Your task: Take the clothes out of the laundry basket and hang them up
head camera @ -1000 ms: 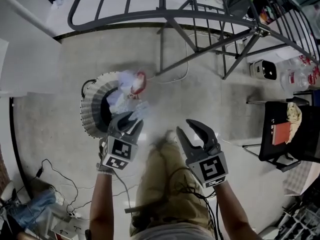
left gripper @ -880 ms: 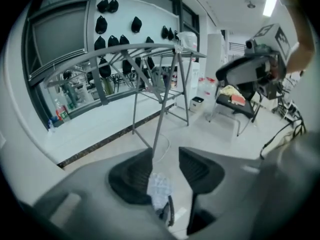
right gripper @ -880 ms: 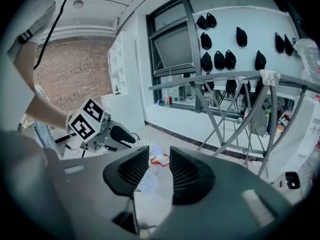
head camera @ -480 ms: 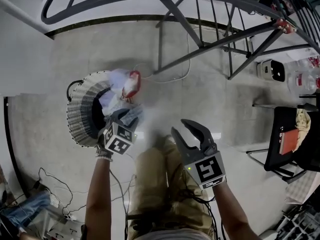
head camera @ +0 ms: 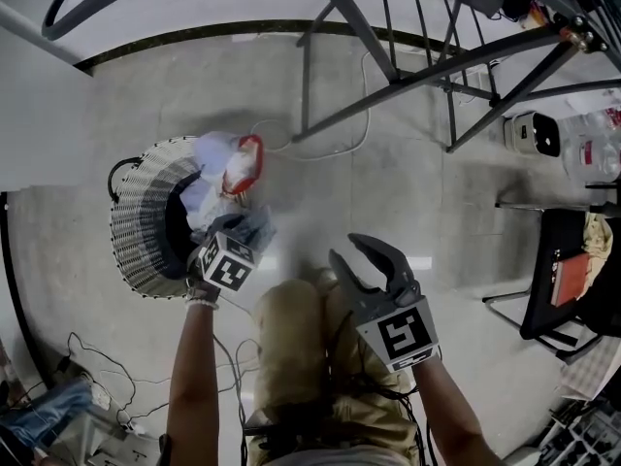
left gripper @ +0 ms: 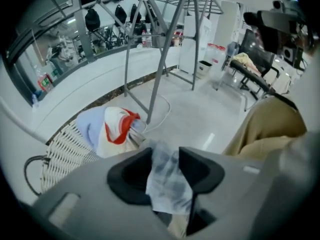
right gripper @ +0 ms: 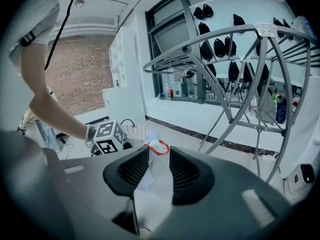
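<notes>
Pale, red-trimmed clothes (head camera: 225, 171) apparently spill over the white wicker basket (head camera: 136, 236).

We count one laundry basket (head camera: 131, 231), maybe three bunched garments (head camera: 225, 175), one drying rack (head camera: 305, 85), two grippers: left gripper (head camera: 245, 231), right gripper (head camera: 347, 252).

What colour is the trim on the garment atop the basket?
Red trim on white; best in the left gripper view.
</notes>
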The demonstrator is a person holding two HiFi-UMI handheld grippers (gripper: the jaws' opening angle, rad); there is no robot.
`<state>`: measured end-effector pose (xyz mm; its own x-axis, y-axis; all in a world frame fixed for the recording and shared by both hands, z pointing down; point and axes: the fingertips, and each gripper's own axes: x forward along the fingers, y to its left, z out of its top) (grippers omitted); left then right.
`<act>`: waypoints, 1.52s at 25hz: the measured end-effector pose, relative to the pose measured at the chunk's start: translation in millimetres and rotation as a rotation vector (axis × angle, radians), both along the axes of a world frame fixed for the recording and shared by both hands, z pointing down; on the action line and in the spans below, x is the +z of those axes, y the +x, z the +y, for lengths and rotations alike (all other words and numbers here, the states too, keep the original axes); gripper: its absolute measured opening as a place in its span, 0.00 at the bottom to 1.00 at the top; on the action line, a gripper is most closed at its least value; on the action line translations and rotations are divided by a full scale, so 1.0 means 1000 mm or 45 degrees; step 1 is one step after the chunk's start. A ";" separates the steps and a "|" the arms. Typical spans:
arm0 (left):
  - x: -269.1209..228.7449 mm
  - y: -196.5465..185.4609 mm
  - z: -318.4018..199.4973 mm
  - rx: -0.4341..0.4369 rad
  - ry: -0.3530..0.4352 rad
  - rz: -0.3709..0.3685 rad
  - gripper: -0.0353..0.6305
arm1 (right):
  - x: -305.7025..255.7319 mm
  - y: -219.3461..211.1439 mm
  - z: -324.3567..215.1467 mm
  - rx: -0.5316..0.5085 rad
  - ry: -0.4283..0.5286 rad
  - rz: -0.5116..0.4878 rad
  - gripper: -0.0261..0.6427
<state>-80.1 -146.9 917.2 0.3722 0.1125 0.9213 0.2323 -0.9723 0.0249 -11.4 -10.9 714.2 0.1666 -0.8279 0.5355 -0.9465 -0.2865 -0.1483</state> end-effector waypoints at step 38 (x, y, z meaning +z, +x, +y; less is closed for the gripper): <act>-0.460 -0.025 0.001 0.169 0.299 0.570 0.07 | -0.256 -0.049 -0.027 -0.198 0.111 0.092 0.23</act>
<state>-105.4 -145.5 457.2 0.7323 -0.0052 0.6810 0.2919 -0.9011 -0.3207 -60.3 -37.6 458.0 0.0684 -0.8895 0.4518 -0.9875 -0.1247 -0.0960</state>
